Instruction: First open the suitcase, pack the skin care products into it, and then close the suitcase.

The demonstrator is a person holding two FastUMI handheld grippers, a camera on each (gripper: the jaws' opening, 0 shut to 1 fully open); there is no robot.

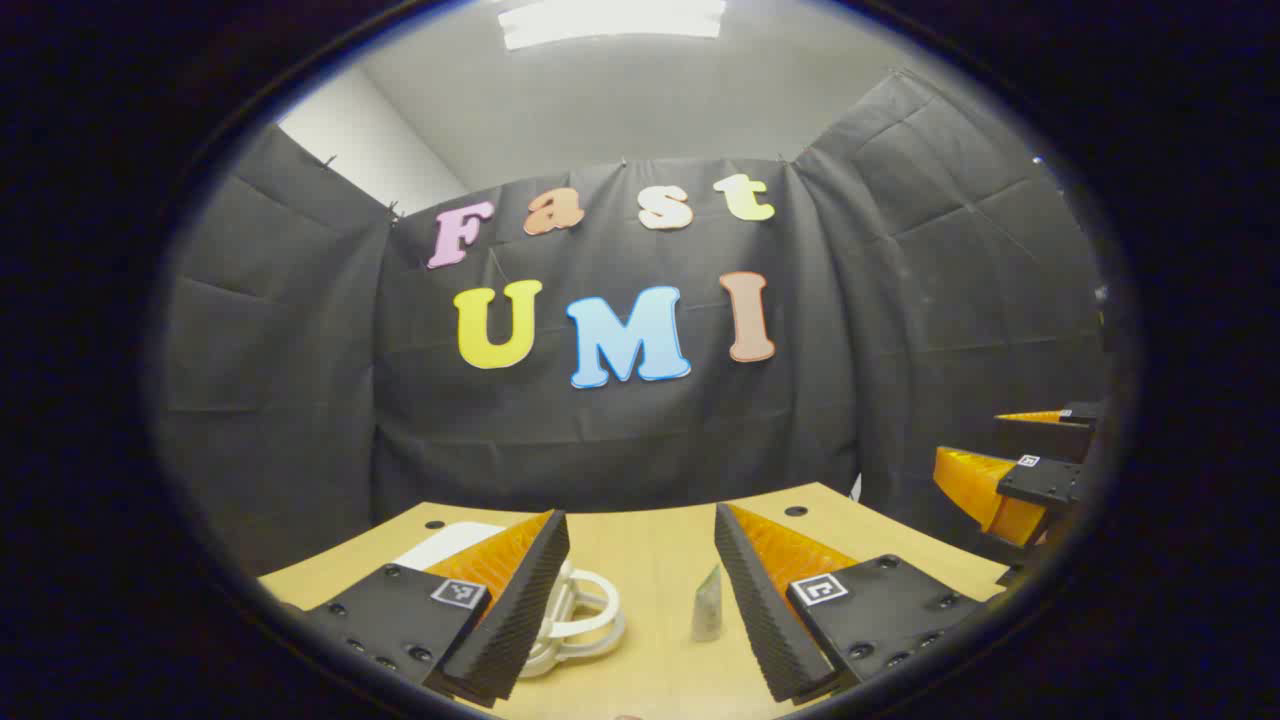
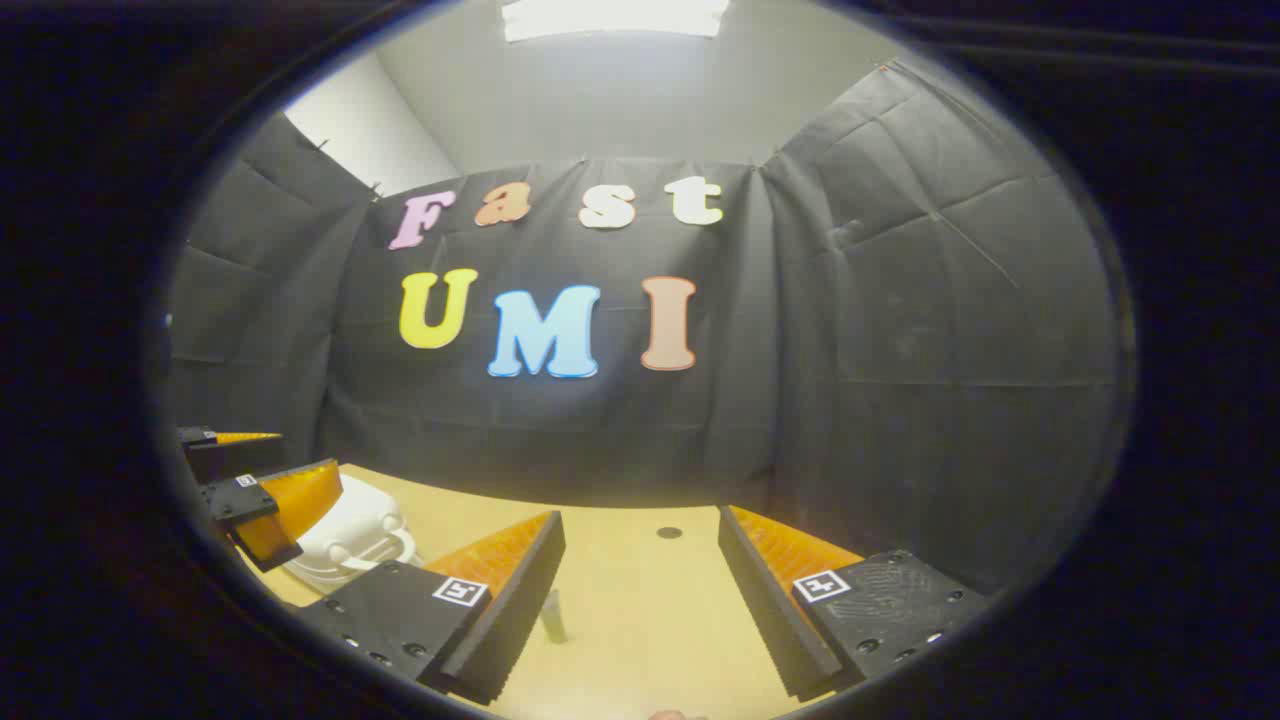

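A small white suitcase (image 1: 455, 543) lies shut on the wooden table, its looped handle (image 1: 585, 618) just beyond my left finger in the left gripper view. A small pale skin care tube (image 1: 707, 604) stands between the fingers of my left gripper (image 1: 640, 530), which is open and holds nothing. In the right gripper view the suitcase (image 2: 345, 530) sits at the left and a small tube (image 2: 552, 615) stands near my open right gripper (image 2: 640, 530). Each gripper appears at the edge of the other's view: the right gripper (image 1: 1010, 448) and the left gripper (image 2: 265, 463).
The light wooden table (image 2: 640, 600) has round cable holes (image 1: 795, 511) near its far edge. Black cloth walls close the booth behind and on both sides.
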